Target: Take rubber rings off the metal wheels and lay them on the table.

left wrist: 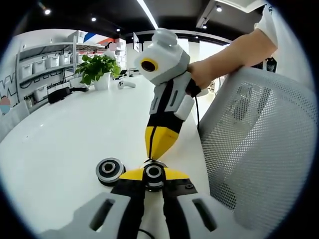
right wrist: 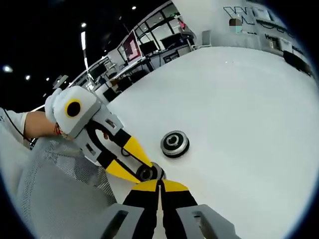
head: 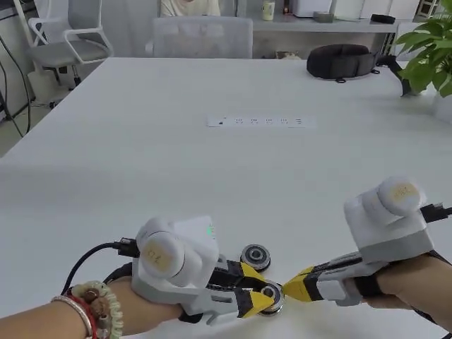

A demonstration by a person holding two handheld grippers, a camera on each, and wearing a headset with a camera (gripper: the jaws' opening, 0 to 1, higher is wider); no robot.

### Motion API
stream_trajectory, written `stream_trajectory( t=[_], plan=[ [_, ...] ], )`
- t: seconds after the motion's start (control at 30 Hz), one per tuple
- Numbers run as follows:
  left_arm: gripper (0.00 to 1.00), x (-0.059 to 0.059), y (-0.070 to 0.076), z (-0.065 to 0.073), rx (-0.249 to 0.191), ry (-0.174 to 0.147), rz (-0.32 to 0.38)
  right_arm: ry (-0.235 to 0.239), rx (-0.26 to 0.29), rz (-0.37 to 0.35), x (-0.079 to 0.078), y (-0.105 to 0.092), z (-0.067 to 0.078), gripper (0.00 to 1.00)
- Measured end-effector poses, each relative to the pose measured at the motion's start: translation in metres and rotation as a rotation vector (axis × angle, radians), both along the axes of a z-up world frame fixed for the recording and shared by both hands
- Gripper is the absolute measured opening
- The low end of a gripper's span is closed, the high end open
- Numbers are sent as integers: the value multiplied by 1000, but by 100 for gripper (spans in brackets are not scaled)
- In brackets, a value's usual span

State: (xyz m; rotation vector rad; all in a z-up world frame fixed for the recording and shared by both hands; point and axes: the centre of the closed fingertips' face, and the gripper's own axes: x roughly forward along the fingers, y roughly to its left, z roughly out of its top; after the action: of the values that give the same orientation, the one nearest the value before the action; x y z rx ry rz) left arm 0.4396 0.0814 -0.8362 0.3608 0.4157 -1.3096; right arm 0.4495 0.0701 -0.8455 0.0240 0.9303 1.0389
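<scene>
The person works at the near edge of a wide white table (head: 212, 176), a gripper in each hand. The left gripper (head: 263, 291) lies low on the tabletop, its yellow fingers pinching a small metal wheel (left wrist: 153, 173) from both sides. The right gripper (right wrist: 159, 185) comes at it from the opposite side with its fingers pressed together into one point, and that point touches the rim of the held wheel. From where I stand I cannot tell whether any rubber is caught between them. A second wheel (head: 255, 256) lies flat on the table just beside the held one, on the far side from the person, touched by neither gripper, with its dark rubber ring (left wrist: 109, 181) on it. Further out, in the middle of the table, lies a white power strip (head: 258, 121). A black cushion (head: 341, 61) and a green plant (head: 427, 53) sit at the far right end, and a grey chair (head: 203, 37) stands behind the far edge.
</scene>
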Motion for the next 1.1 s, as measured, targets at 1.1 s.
stream_trajectory(
  t=[1.1],
  plan=[
    [7,0,1,0,0,-9,-18,49,40,-6,-9,12,9,0]
  ],
)
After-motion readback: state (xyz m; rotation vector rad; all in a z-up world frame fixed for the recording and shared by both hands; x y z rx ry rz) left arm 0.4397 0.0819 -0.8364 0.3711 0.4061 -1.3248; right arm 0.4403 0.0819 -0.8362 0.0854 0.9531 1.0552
